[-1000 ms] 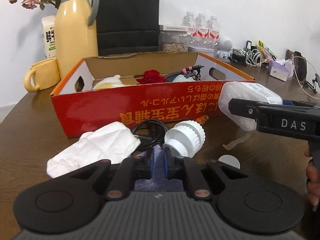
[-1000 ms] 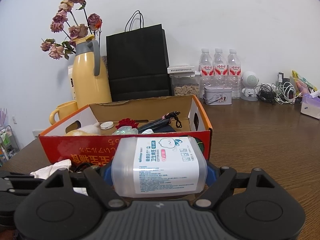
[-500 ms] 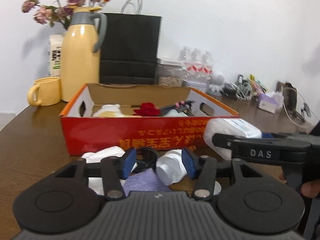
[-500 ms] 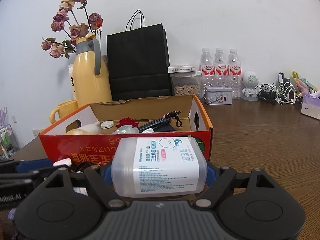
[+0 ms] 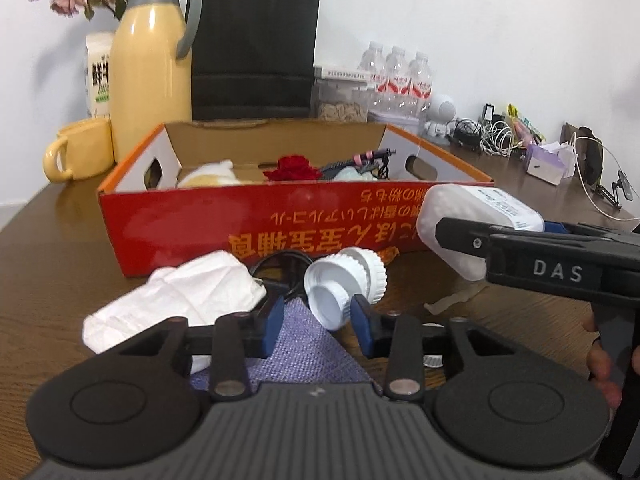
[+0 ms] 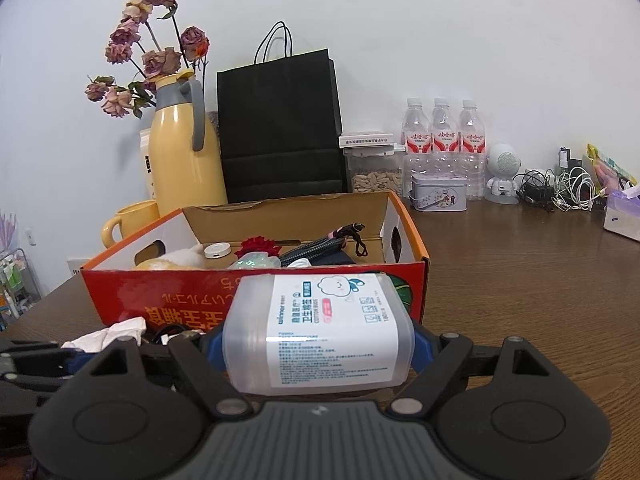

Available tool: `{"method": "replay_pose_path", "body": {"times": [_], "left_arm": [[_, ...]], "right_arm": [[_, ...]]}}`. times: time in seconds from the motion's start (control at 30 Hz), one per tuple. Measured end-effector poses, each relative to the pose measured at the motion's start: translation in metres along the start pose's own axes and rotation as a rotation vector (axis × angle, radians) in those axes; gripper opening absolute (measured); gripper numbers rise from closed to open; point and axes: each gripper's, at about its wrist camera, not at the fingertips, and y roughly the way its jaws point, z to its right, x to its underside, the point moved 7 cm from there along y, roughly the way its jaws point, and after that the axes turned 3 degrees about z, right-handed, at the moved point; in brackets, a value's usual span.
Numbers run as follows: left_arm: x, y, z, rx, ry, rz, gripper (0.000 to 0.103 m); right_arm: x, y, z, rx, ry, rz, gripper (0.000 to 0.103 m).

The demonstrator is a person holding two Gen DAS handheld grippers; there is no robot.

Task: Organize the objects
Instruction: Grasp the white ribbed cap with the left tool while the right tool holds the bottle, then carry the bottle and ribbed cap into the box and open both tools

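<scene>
Left gripper (image 5: pixel 316 322), jaws just narrowed from a wider spread, partly apart around the white ribbed cap (image 5: pixel 346 280) with pads not visibly pressing, apparently readied for a pickup. Beneath: purple cloth (image 5: pixel 304 350); beside: crumpled tissue (image 5: pixel 180 292). Right gripper (image 6: pixel 318 344), unmoved, clamped on the cotton-bud box (image 6: pixel 320 332), held just before the red carton (image 5: pixel 256 224), presumably awaiting deposit. Earlier: left jaws nearly closed short of the cap.

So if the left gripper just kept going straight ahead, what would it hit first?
Most likely the white lid, lying just ahead of the left gripper and slightly right of centre; beyond it stands the red box. Depth is hard to judge.
</scene>
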Motion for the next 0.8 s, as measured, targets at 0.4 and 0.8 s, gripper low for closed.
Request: {"method": "replay_pose_path", "body": {"times": [0.4, 0.8], "left_arm": [[0.000, 0.012, 0.004, 0.018, -0.014, -0.037, 0.018], [-0.004, -0.004, 0.009, 0.024, 0.015, 0.044, 0.004]], "right_arm": [[0.000, 0.000, -0.001, -0.004, -0.004, 0.001, 0.081], [0.001, -0.001, -0.002, -0.005, -0.003, 0.001, 0.081]]}}
